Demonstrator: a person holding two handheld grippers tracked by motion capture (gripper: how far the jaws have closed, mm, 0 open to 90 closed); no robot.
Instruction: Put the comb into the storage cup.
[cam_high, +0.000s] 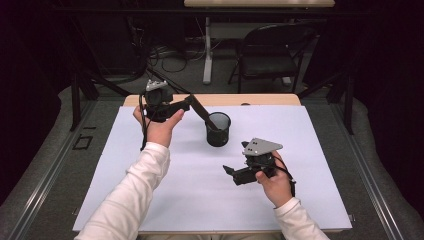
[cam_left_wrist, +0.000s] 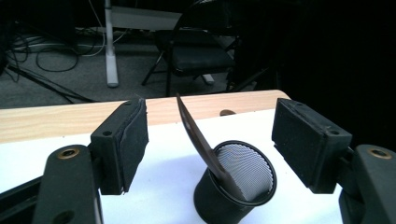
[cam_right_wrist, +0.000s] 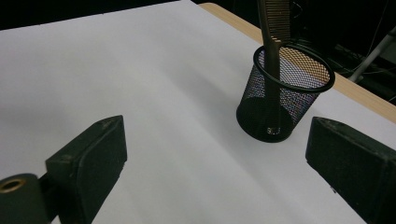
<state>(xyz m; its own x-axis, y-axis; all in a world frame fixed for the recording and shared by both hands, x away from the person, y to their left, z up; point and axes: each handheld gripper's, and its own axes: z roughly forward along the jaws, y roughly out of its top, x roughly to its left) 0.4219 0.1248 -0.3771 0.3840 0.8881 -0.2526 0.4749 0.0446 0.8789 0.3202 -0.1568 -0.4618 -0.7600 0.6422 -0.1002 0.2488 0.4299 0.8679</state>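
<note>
Your left hand-held gripper (cam_high: 192, 102) is hovering over the far left part of the tabletop with its jaws spread wide and holding nothing; in the left gripper view its two black pads (cam_left_wrist: 125, 140) are standing well apart on either side of the comb (cam_left_wrist: 198, 140). Just beyond that gripper, the black mesh pen cup (cam_high: 218, 129) is standing upright on the white sheet (cam_high: 150, 200), near the middle of the far half. The dark brown comb is standing inside the cup, leaning on its rim and tilting up toward your left gripper. Your right hand-held gripper (cam_high: 229, 171) is hanging lower, nearer to you and to the right of the cup, with its jaws likewise wide and empty. Beyond the sheet, the wooden edge of the tabletop (cam_high: 270, 99) is showing, and a black folding chair (cam_high: 270, 52) is standing on the floor behind.
</note>
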